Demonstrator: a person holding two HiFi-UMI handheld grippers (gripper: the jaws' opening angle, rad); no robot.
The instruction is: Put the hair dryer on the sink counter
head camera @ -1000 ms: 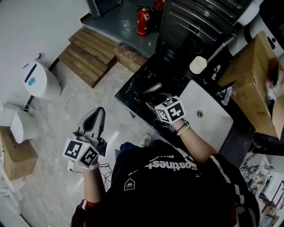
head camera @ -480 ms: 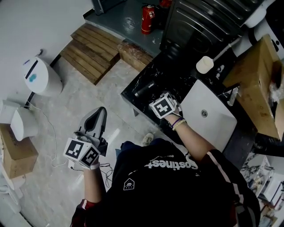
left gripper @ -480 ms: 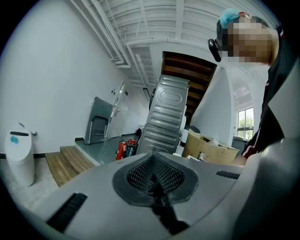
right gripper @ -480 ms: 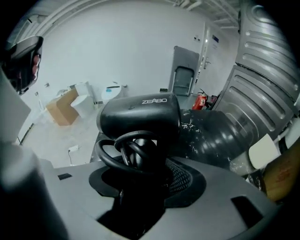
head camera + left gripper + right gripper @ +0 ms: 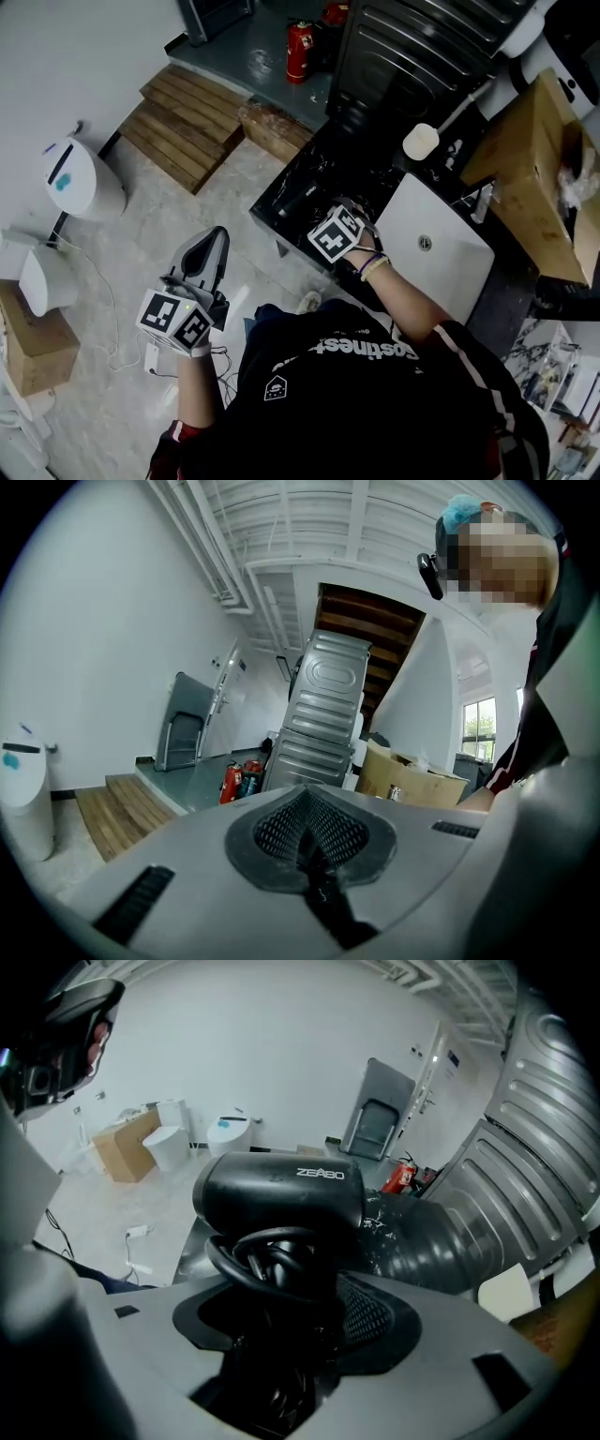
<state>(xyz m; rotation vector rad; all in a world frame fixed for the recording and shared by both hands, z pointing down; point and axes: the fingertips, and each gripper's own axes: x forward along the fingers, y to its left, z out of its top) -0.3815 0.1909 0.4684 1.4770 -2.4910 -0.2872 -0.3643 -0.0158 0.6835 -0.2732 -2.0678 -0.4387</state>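
On the black counter point(image 5: 367, 161), at about eleven o'clock from your right gripper point(image 5: 286, 1312), the hair dryer point(image 5: 281, 1190) looks to be set down. Its barrel lies across the top of the right gripper view, and its handle and coiled cord point(image 5: 251, 1252) run back between the fingers. Those fingers are opening and already stand wide. The mesh pad at three o'clock of the handle shows bare, so I judge the grip released.

To finish the step well, let the fingers spread clear of both handle and cord before you move. Then draw the gripper straight back along the handle's line, toward five o'clock in the head view. The cord loop sits right at the fingers and could catch one, and the dryer seems close to the counter's near edge, so pull slowly and level.

White lettering on the barrel reads "ZEABO". The white sink point(image 5: 452, 264) lies at three o'clock of the right gripper.

Your left gripper point(image 5: 305, 841) hangs over the floor at eight o'clock, fingers pressed together on nothing.
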